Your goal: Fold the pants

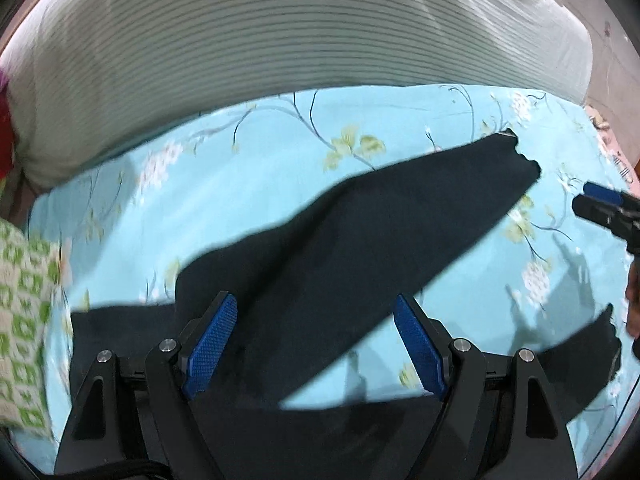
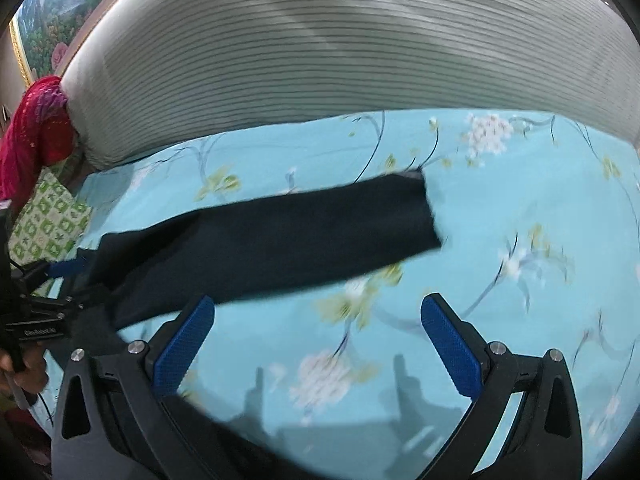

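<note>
two views, taken in turn.

left wrist view: left gripper (image 1: 316, 344) has its jaws spread wide and holds nothing; it hangs over the upper part of the pants (image 1: 360, 240). the pants are dark and lie on the sheet (image 1: 248, 184), legs splayed in a v: one leg runs up to the right, its hem (image 1: 516, 152) ragged; the other runs along the lower right. the splay leaves the garment unfolded, so the task seems barely begun. right gripper (image 1: 592, 200) shows at the right edge, apart from the upper hem. a striped cushion (image 1: 280, 32) backs the sheet, and a green pillow (image 1: 24, 320) sits at left.

right wrist view: right gripper (image 2: 316, 348) is also spread wide, empty, over bare sheet (image 2: 520, 200) below the far leg (image 2: 280, 236). placement between the two legs suggests it is lining up on a hem to bring one leg onto the other. left gripper (image 2: 64, 268) sits at the left edge by the waist end; whether it touches the cloth cannot be told. motion blur softens the detail.
</note>
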Demonstrator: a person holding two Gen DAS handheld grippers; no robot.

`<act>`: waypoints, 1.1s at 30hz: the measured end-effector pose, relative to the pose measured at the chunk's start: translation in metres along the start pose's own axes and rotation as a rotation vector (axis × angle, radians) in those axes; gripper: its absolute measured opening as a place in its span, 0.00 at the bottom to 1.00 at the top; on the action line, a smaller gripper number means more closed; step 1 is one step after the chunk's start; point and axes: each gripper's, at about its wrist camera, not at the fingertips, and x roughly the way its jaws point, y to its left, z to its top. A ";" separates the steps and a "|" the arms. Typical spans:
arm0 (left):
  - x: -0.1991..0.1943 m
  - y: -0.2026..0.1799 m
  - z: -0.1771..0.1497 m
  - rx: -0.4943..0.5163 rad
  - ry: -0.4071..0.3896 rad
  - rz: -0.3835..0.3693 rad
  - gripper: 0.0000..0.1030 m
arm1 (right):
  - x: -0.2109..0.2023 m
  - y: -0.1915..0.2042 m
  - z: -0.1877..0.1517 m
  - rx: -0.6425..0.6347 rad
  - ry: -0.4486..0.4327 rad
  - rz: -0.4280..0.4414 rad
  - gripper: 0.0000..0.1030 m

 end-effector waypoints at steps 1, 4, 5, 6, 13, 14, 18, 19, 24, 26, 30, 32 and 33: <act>0.005 0.000 0.007 0.009 0.006 0.004 0.79 | 0.002 -0.002 0.005 -0.003 0.002 -0.003 0.99; 0.021 0.000 0.022 0.030 0.029 0.030 0.79 | 0.017 -0.017 0.030 -0.007 0.013 -0.014 0.99; 0.027 0.001 0.028 0.035 0.037 0.037 0.79 | 0.020 -0.021 0.036 -0.005 0.016 -0.013 0.99; 0.033 0.001 0.032 0.040 0.044 0.041 0.79 | 0.023 -0.025 0.042 -0.002 0.020 -0.011 0.99; 0.083 0.008 0.061 0.048 0.124 0.007 0.79 | 0.065 -0.065 0.078 0.066 0.055 -0.024 0.99; 0.089 0.008 0.063 0.051 0.131 0.006 0.79 | 0.072 -0.070 0.083 0.078 0.056 -0.025 0.99; 0.116 0.010 0.071 0.076 0.165 0.023 0.79 | 0.096 -0.079 0.099 0.085 0.074 -0.003 0.99; 0.122 0.011 0.073 0.079 0.171 0.020 0.79 | 0.103 -0.079 0.101 0.076 0.090 -0.002 0.98; 0.138 0.017 0.076 0.072 0.213 -0.082 0.59 | 0.129 -0.077 0.107 0.025 0.146 0.004 0.64; 0.138 0.016 0.075 0.084 0.214 -0.155 0.34 | 0.129 -0.076 0.108 0.018 0.145 0.021 0.41; 0.125 0.011 0.071 0.141 0.182 -0.166 0.05 | 0.120 -0.077 0.110 0.031 0.148 0.057 0.09; 0.114 0.011 0.066 0.152 0.165 -0.187 0.04 | 0.109 -0.076 0.109 0.024 0.137 0.066 0.08; 0.106 0.012 0.063 0.153 0.154 -0.202 0.04 | 0.102 -0.076 0.108 0.017 0.129 0.072 0.08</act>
